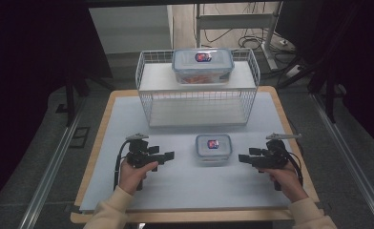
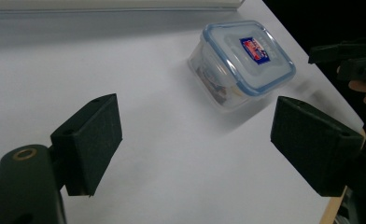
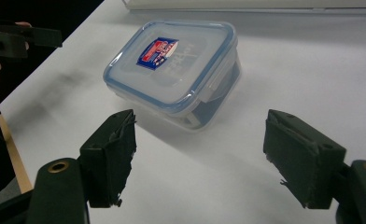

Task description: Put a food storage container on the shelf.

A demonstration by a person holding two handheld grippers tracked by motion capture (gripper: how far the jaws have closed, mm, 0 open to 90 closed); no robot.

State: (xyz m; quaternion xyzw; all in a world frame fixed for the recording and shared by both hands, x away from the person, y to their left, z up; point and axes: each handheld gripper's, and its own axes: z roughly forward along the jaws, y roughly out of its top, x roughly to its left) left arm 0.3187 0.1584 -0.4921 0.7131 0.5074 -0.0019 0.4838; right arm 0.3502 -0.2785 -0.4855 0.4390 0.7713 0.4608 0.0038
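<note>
Wire rack (image 1: 197, 102) with large container (image 1: 202, 65) stands behind small container (image 1: 213, 148).

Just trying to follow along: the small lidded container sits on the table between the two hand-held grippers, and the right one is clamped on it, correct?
Not quite. The small container does sit on the table between the two, but the right hand-held gripper is not clamped on it. The right gripper view shows its jaws standing wide apart, with the container lying beyond them, untouched.

clear small container (image 1: 213, 148) with blue-rimmed lid and red-blue label, white wire rack (image 1: 198, 102), black jaws
</note>
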